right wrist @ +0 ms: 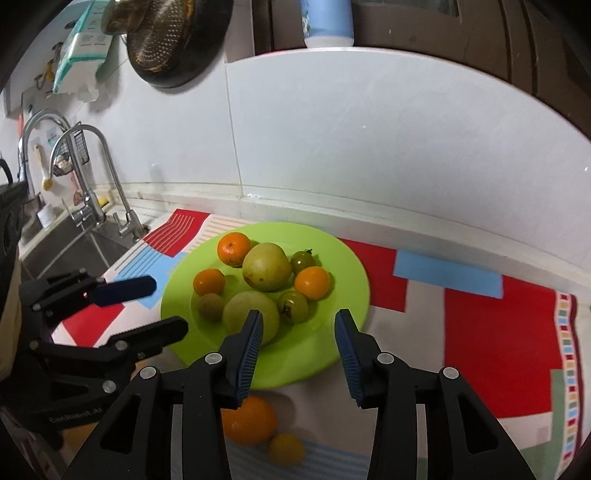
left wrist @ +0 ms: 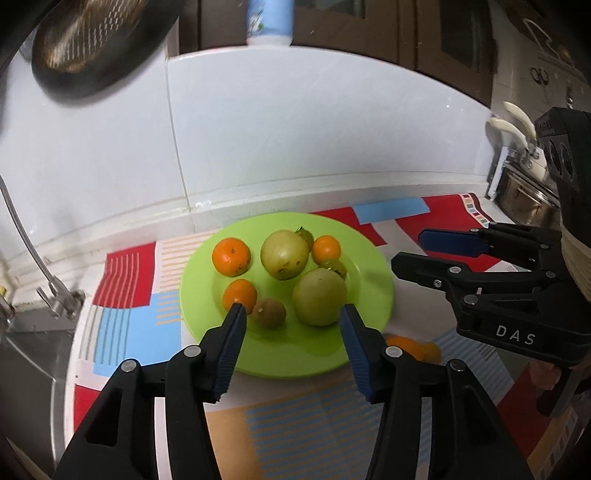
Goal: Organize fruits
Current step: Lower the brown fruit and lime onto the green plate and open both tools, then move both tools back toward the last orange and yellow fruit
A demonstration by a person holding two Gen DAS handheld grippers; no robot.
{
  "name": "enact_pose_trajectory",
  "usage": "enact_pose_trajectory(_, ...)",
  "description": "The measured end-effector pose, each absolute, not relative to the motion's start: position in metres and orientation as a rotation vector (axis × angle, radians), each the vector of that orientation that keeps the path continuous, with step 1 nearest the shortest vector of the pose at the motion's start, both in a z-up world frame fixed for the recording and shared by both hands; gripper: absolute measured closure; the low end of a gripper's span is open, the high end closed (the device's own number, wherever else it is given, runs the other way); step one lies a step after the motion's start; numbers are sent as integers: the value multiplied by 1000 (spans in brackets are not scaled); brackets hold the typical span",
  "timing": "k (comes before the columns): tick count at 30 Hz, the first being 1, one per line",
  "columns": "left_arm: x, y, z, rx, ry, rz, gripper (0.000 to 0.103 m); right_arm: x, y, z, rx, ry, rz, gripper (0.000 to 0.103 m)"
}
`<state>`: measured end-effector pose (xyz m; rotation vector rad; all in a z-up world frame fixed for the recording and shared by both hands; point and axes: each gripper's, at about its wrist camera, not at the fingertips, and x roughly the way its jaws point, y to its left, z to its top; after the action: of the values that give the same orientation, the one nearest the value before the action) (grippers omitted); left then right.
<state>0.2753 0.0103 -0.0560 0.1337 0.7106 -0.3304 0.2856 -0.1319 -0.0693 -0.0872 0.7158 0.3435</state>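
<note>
A lime green plate (left wrist: pixel 373 291) (right wrist: pixel 340 269) on the patterned mat holds three tangerines (left wrist: pixel 231 256), two yellow-green apples (left wrist: pixel 284 254) (right wrist: pixel 266 266), two green tomatoes (right wrist: pixel 293 306) and a brown kiwi (left wrist: pixel 269 313) (right wrist: pixel 210 306). My left gripper (left wrist: pixel 291 314) is open and empty above the plate's near edge; it also shows in the right wrist view (right wrist: pixel 159 306). My right gripper (right wrist: pixel 299 321) is open and empty over the plate's near right; it also shows in the left wrist view (left wrist: pixel 410 247). An orange (right wrist: pixel 249 421) (left wrist: pixel 413 347) and a small yellow fruit (right wrist: pixel 286 448) lie on the mat in front of the plate.
A sink with faucets (right wrist: pixel 96 184) lies to the left. A white tiled wall (right wrist: pixel 369 147) stands behind the mat. A dark colander (right wrist: pixel 166 40) hangs on the wall. A blue-white container (right wrist: pixel 327 22) stands on the ledge above. Metal kitchenware (left wrist: pixel 524 184) sits at the right.
</note>
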Motion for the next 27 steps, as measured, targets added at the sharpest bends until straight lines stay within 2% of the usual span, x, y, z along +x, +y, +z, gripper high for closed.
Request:
enact_pose_trajectory(4,263,6,-45,148,680,-347,46,269,-138,-58,-121,691,326,62)
enact_pose_trajectory(7,254,3,-36,148,654,-365,43,258,-144,-49,-130,670,316,55)
enact_pose_trajectory(10,247,-1,-29,160,634,-379,41,247,-147,-41,-148,642,302,54)
enact_pose_trajectory(18,232,-7,-29,186,628,-451,40,228,-149,-39,-223,648,308,54)
enact_pose_trajectory(27,227,-16,-45,230,670,-548,40,220,-141,-62,-311,721,380,54)
